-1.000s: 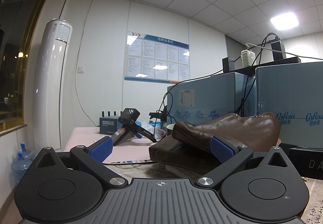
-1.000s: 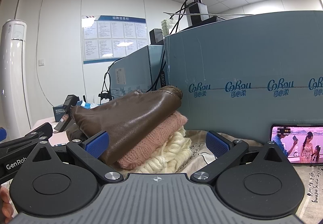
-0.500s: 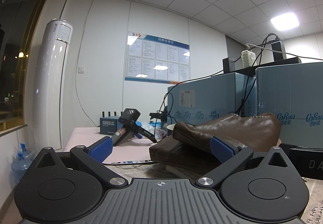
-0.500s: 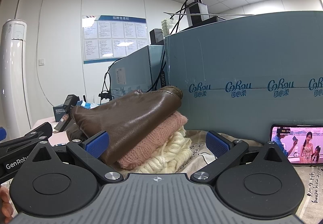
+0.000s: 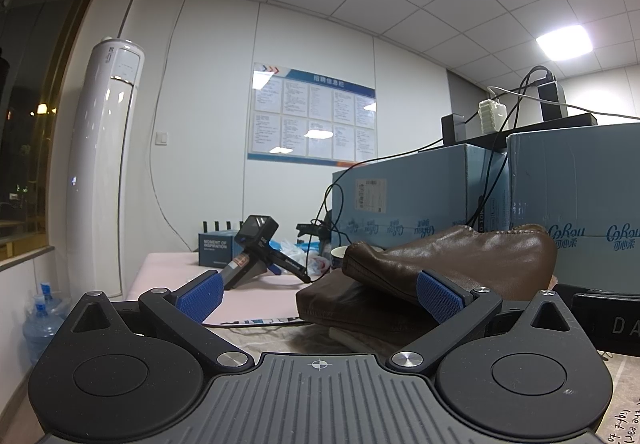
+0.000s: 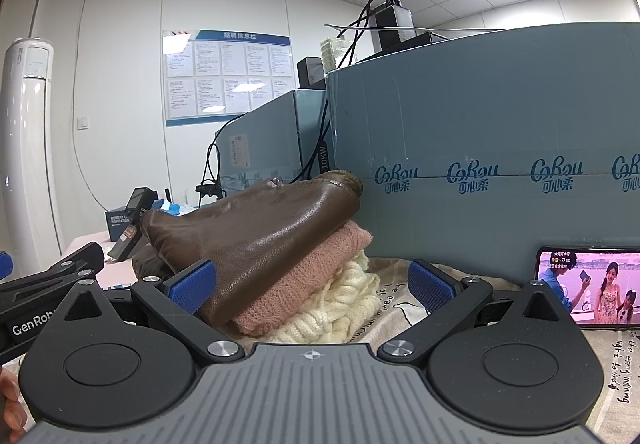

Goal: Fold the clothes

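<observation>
Left gripper [image 5: 318,295]: jaws spread wide, nothing between the blue pads [image 5: 200,295]. It sits low over the table, facing the side of the clothes stack.

Right gripper [image 6: 313,284]: jaws likewise wide apart, gripping nothing. The left blue pad [image 6: 193,285] overlaps the near edge of the stack in view; contact cannot be told.

Clothes stack, just ahead of both grippers, on a printed cloth [image 6: 394,294] with lettering. Three folded pieces: cream cable-knit sweater [image 6: 344,302] at the bottom, pink knit sweater [image 6: 316,272] on it, brown leather garment [image 6: 256,240] on top, draped and sloping down to the left. From the left wrist view the leather piece [image 5: 460,264] shows as a folded mound.

Right of the stack: a phone [image 6: 590,286] propped against a blue-grey carton [image 6: 480,116], screen lit with video.

Behind: second carton [image 5: 404,200], cables and chargers on top. Farther left on the pink tabletop [image 5: 172,268], a handheld camera device [image 5: 256,244] and a small blue box [image 5: 216,250].

Far wall: notice board [image 5: 312,116], tall white air conditioner [image 5: 104,164]; water bottles [image 5: 40,314] on the floor.
</observation>
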